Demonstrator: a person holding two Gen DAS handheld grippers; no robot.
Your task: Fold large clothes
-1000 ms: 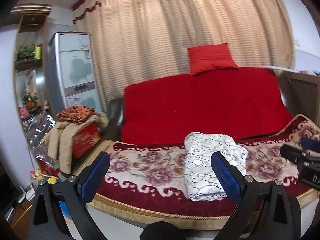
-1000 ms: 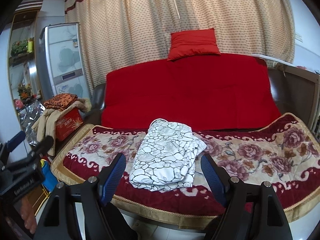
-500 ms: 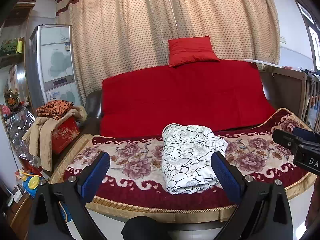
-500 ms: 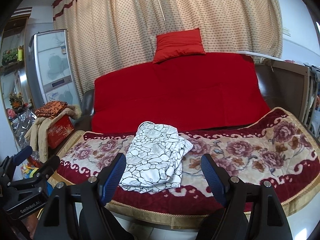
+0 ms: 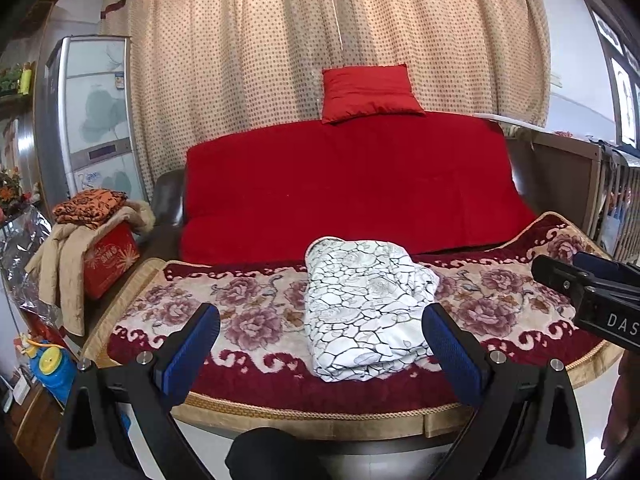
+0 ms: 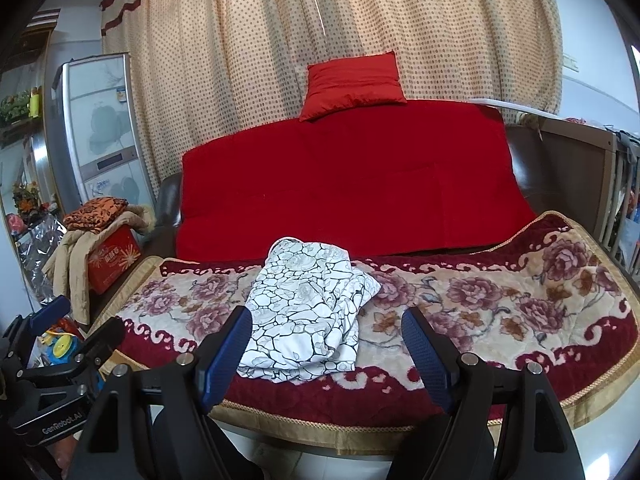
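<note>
A white garment with a black crackle print [image 5: 366,306] lies folded in a thick bundle on the floral blanket [image 5: 240,312] of the sofa seat; it also shows in the right wrist view [image 6: 308,316]. My left gripper [image 5: 320,352] is open and empty, held back in front of the seat edge, apart from the garment. My right gripper [image 6: 326,344] is open and empty too, in front of the bundle's near end. The right gripper shows at the right edge of the left wrist view [image 5: 592,288], and the left gripper at the lower left of the right wrist view [image 6: 60,360].
The sofa has a red cover [image 5: 352,188] and a red cushion [image 5: 370,92] on its backrest. A red box [image 5: 108,256] with a beige coat and orange cloth stands to the left. A tall cabinet [image 5: 100,116], dotted curtains [image 5: 320,40] and a wooden unit [image 5: 568,176] surround it.
Both grippers have drawn back and swung, so the sofa sits more centred and farther off. The garment has not moved. Both stay open.
</note>
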